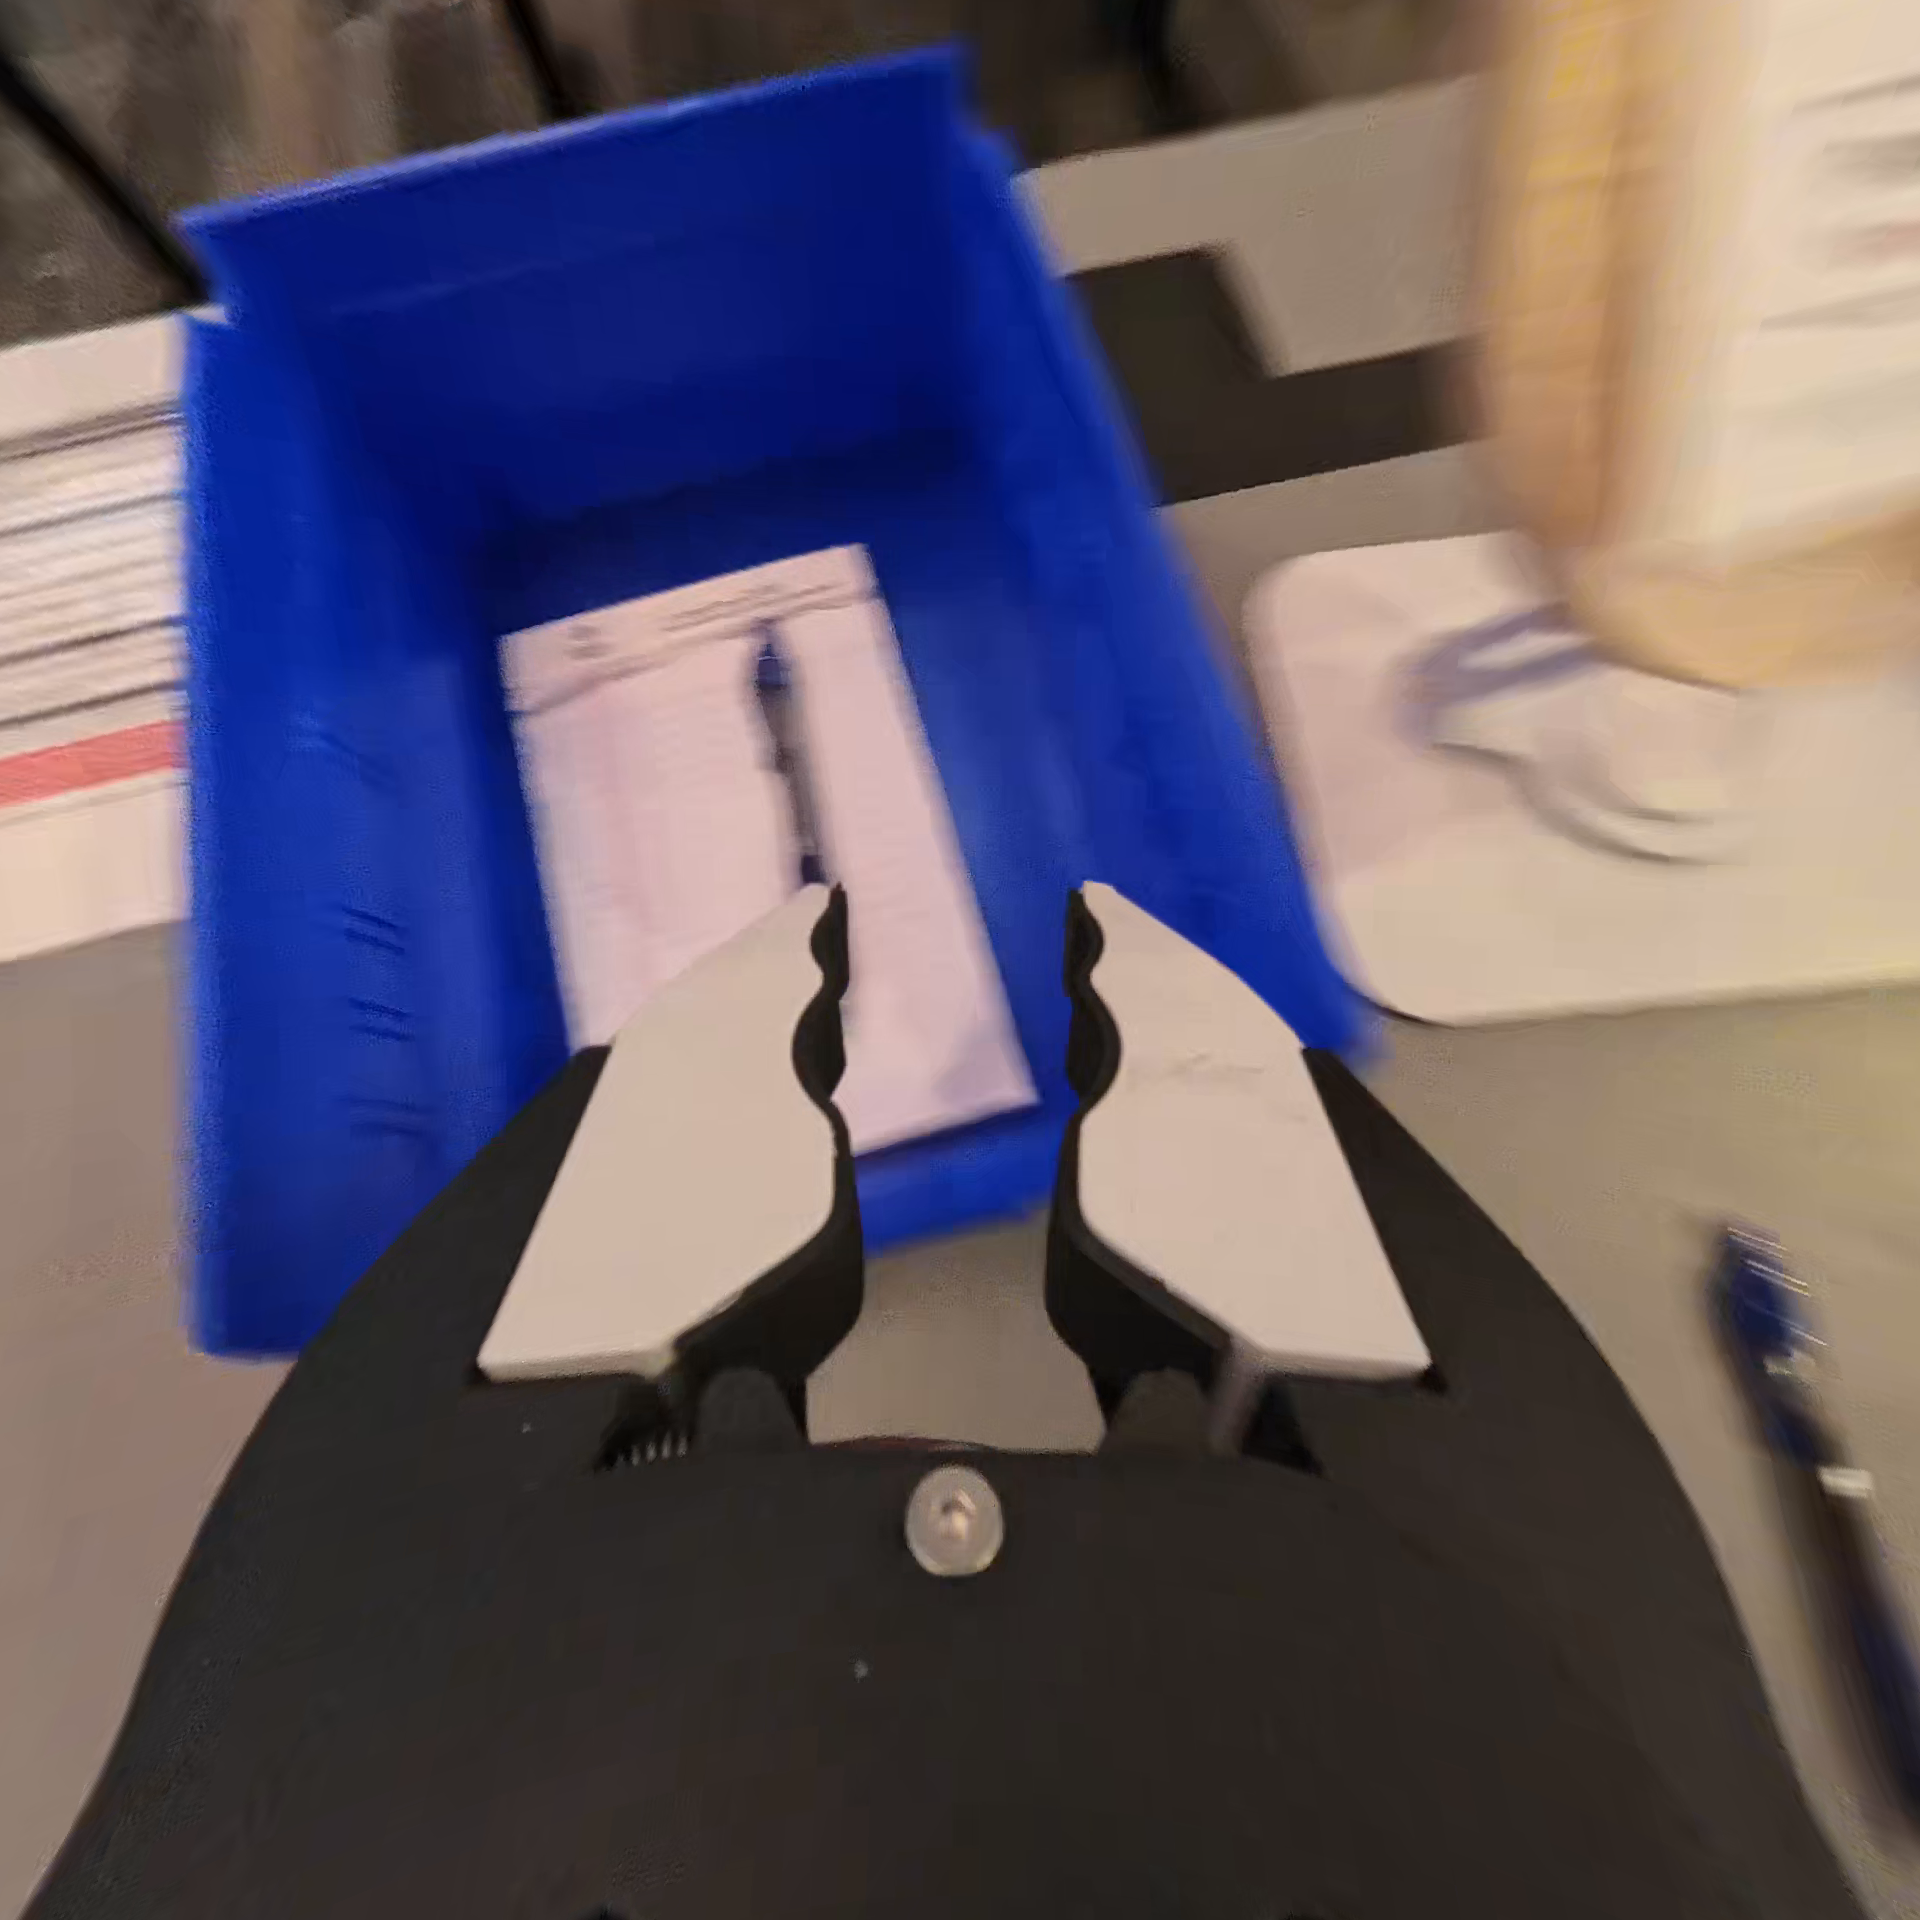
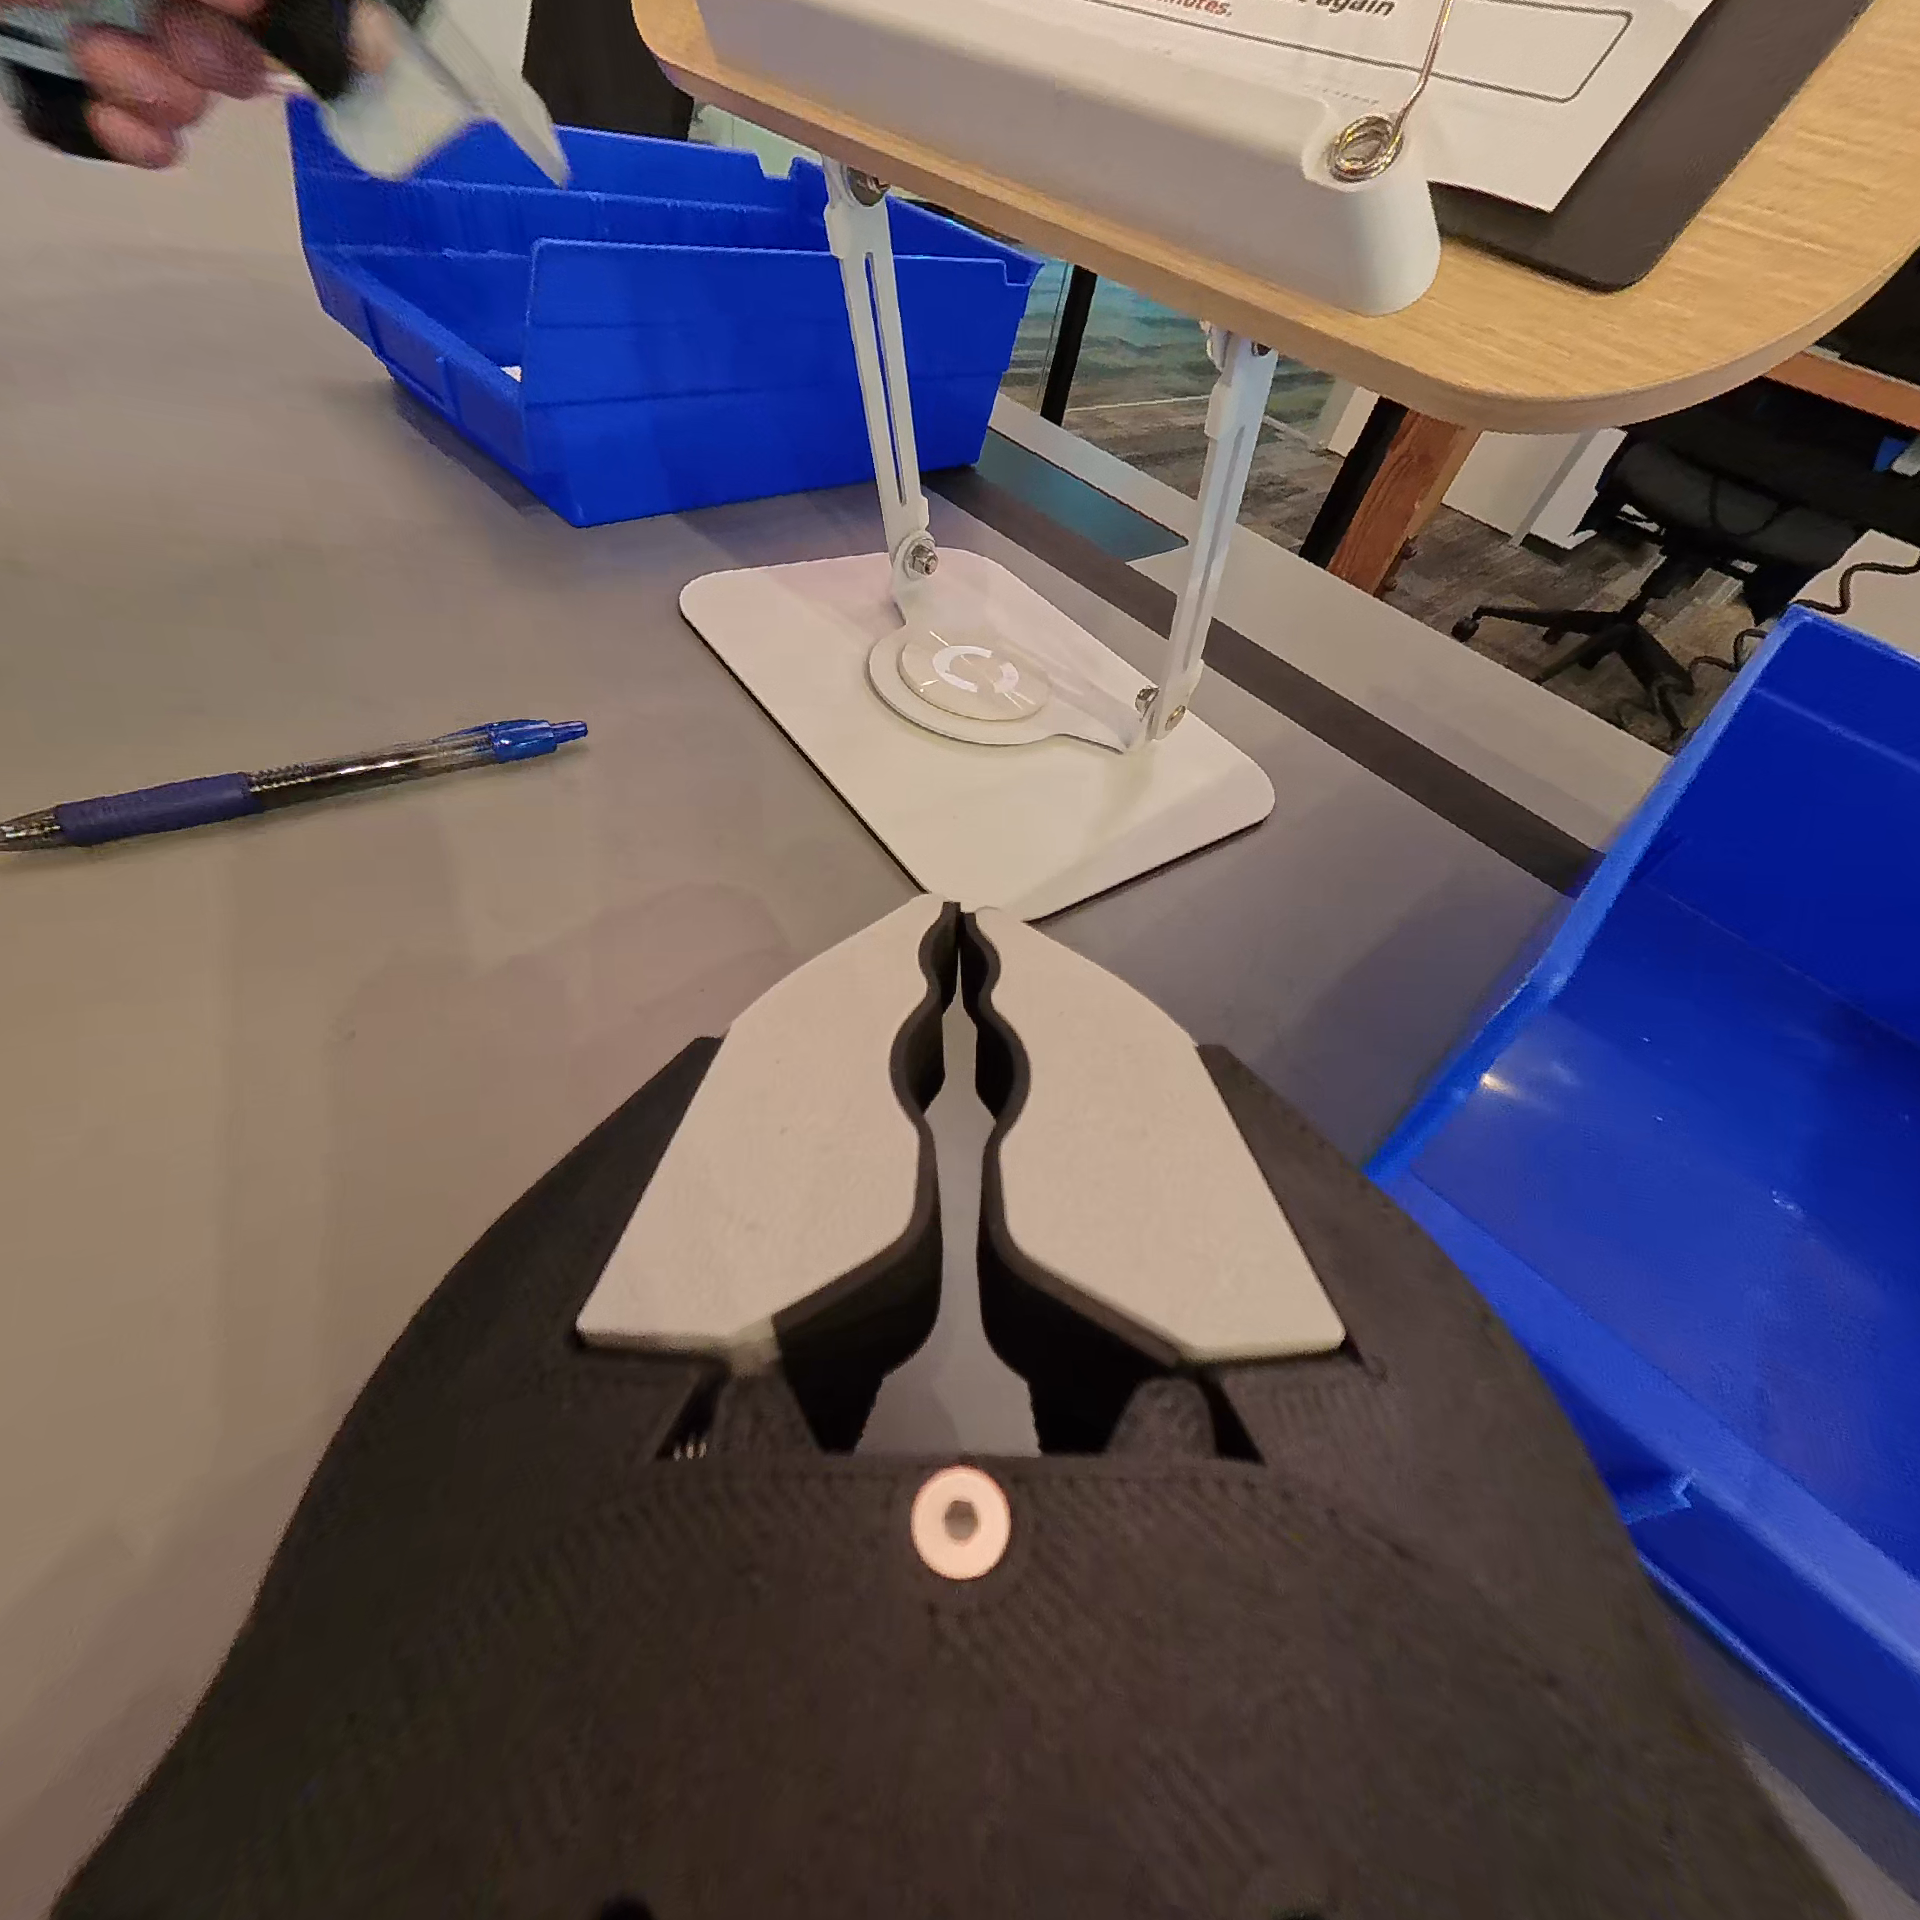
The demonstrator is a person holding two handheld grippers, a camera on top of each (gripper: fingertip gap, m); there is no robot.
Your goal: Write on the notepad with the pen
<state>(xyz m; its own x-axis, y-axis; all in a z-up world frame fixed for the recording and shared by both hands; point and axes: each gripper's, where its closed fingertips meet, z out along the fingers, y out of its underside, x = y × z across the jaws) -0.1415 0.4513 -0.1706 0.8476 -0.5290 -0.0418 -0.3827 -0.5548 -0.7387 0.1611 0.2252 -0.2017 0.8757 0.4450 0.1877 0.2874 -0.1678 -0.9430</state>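
The left gripper (image 1: 956,904), jaws apart and empty, hangs over the blue plastic bin (image 1: 312,831) where the white paper notepad (image 1: 675,831) lies, long axis running away from it. The blue-grip clear pen (image 2: 291,779) lies on the grey counter (image 2: 312,1039), left of the closed, empty right gripper (image 2: 958,920).

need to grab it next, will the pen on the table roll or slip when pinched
The pen is round and lies loose on the smooth table, so a nudge would probably roll it. Its clear barrel looks slick; the blue grip sleeve likely holds better.
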